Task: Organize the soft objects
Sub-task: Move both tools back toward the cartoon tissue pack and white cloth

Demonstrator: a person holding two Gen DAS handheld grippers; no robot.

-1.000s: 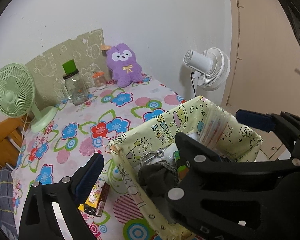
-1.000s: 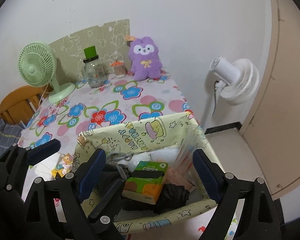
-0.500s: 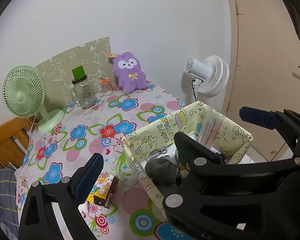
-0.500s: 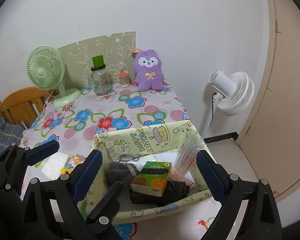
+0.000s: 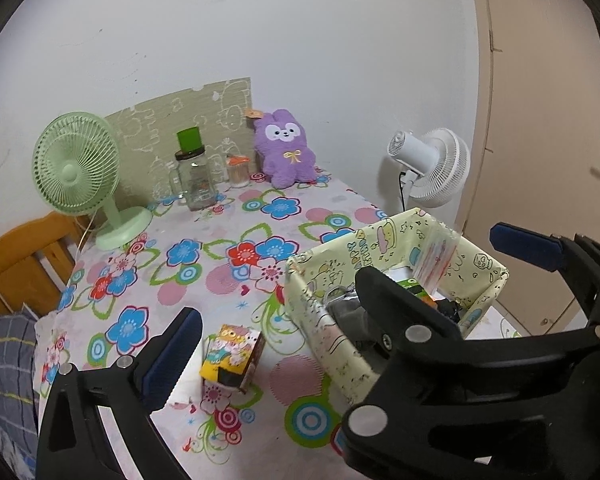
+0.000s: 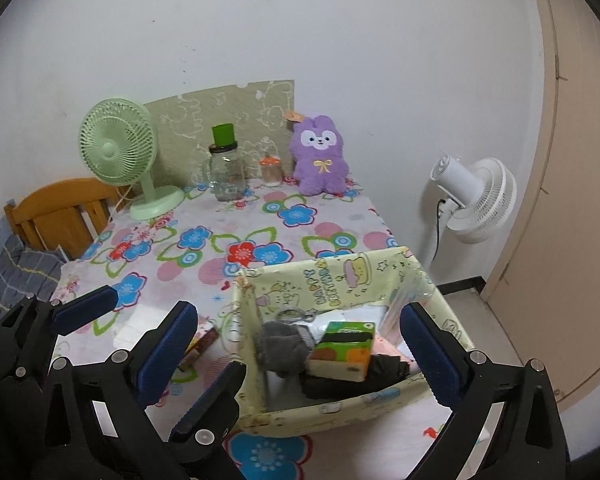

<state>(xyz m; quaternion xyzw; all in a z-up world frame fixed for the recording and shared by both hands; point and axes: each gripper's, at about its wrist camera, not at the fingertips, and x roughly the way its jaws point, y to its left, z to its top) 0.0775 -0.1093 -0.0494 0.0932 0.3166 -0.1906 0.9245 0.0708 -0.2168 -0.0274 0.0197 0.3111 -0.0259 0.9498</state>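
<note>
Right gripper [image 6: 296, 344] empty, jaws opening wide over bin [image 6: 340, 412], lower centre. Left gripper [image 5: 340, 292] wide, empty. Plush [image 6: 320, 160] upright, upper centre, well beyond both; right probably nearer.

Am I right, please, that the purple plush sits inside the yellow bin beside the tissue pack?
Not quite: the right wrist view shows the purple plush standing against the far wall, outside the bin. The tissue pack is in the bin.
</note>
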